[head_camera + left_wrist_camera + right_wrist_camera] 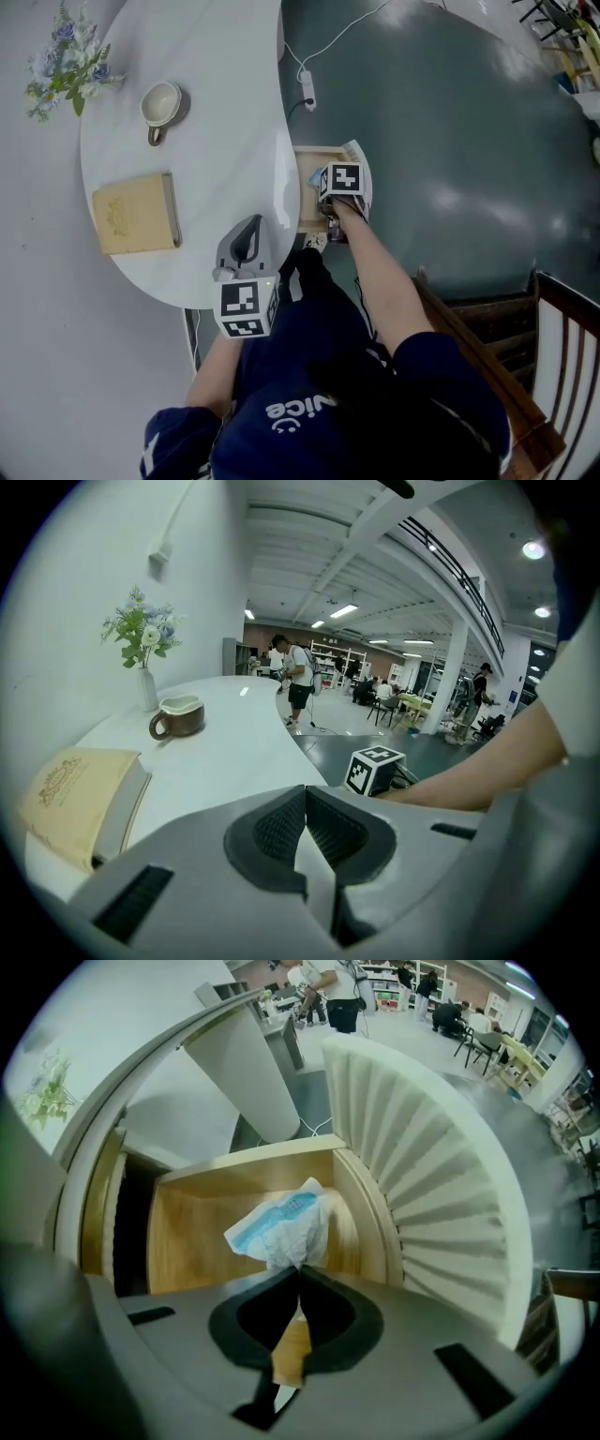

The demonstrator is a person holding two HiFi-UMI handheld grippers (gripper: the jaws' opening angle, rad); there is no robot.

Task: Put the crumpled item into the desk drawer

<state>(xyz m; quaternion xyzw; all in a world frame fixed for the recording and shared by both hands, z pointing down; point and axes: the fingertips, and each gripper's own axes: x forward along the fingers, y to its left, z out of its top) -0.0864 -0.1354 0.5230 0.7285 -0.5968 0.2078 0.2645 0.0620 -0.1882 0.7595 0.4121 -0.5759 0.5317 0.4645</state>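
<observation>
**Right gripper view: crumpled item pinched over the open drawer**

Right gripper view shows the right gripper [298, 1269] with its jaws closed on a corner of the crumpled item [281, 1227], a white wad with blue print. The wad sticks out from the jaw tips toward 12 o'clock, in front of the wooden floor of the open desk drawer [178, 1232]. Whether it touches that floor cannot be told. The drawer's fluted white front [441, 1176] curves away at 3 o'clock of the wad.

Left gripper view shows the left gripper [305, 803] with its pads together and nothing between them, pointing across the white desk [216, 112].

From the head view, a tan book [136, 214] lies on the desk, with a mug [161, 105] at 12 o'clock of it and a small bunch of flowers [66, 66] at 10 o'clock of the mug. The drawer juts out at 3 o'clock of the book, past the desk's edge. The left gripper hangs at 5 o'clock of the book, over the near rim. A white power strip [307, 89] lies on the dark floor at 12 o'clock of the drawer.
</observation>
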